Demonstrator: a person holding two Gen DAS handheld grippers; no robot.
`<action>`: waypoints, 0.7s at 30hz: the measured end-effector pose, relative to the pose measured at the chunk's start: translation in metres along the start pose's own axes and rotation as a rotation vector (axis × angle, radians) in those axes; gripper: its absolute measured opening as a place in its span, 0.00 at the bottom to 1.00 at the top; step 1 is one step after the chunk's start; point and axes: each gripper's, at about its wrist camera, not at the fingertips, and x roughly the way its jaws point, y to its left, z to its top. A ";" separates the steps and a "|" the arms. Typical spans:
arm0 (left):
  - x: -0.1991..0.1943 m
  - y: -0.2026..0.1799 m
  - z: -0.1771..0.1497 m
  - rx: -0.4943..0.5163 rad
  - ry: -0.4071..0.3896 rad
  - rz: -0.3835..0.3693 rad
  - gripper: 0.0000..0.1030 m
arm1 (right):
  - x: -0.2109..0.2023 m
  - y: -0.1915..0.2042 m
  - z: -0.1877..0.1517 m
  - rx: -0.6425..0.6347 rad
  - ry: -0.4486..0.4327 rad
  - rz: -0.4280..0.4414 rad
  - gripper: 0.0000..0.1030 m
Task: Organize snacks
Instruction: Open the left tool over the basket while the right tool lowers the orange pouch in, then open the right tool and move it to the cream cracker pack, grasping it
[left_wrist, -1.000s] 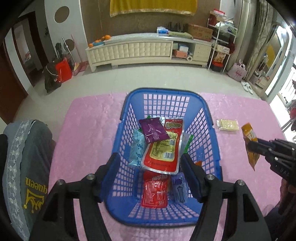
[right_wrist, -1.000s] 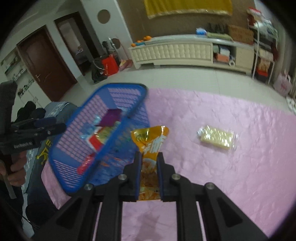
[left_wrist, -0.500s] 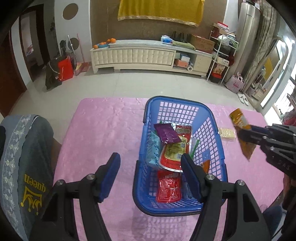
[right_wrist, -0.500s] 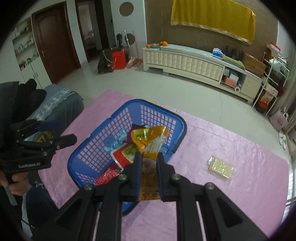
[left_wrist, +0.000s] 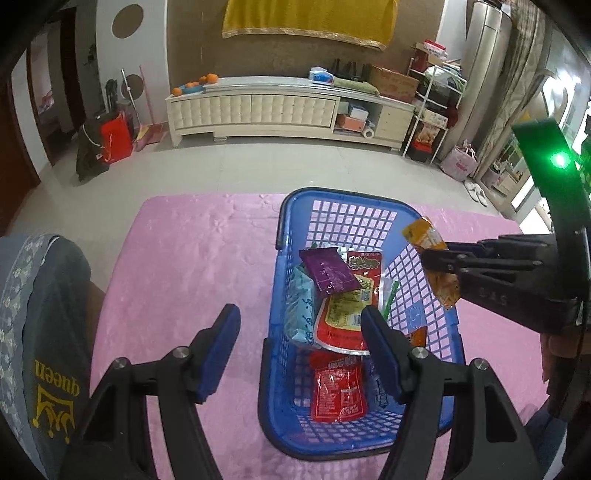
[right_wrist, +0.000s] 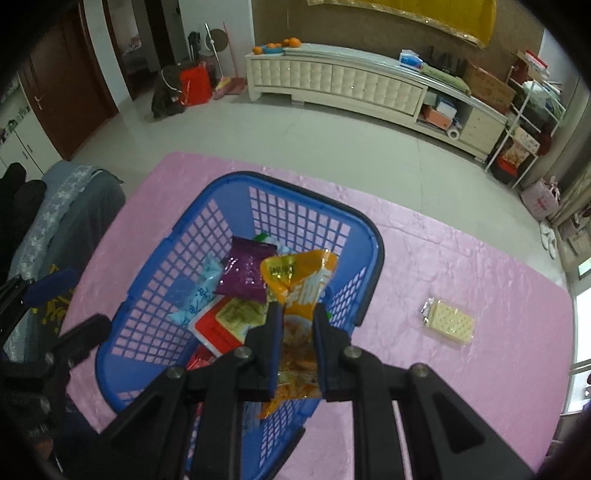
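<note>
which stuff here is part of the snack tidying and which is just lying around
Part of the job:
- blue basket with packets already in it
- orange packet, held in the right gripper over the basket
- cracker packet, still out on the pink cloth
- left gripper, open and empty

Just lying about:
- white cabinet with oranges
- red bag
- grey garment at the table's left

Orange packet (right_wrist: 295, 332): lower half hidden behind right gripper (right_wrist: 298, 314) pads. Packet lettering too small to read.
</note>
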 end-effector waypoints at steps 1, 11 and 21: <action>0.002 0.000 0.000 0.002 0.002 -0.004 0.64 | 0.001 0.001 0.001 0.000 0.001 -0.011 0.22; -0.001 0.011 -0.002 -0.028 0.008 -0.021 0.64 | 0.006 0.000 0.004 -0.022 0.001 -0.116 0.84; -0.024 0.002 -0.005 -0.009 -0.010 0.007 0.64 | -0.022 -0.008 -0.010 -0.010 -0.021 -0.092 0.85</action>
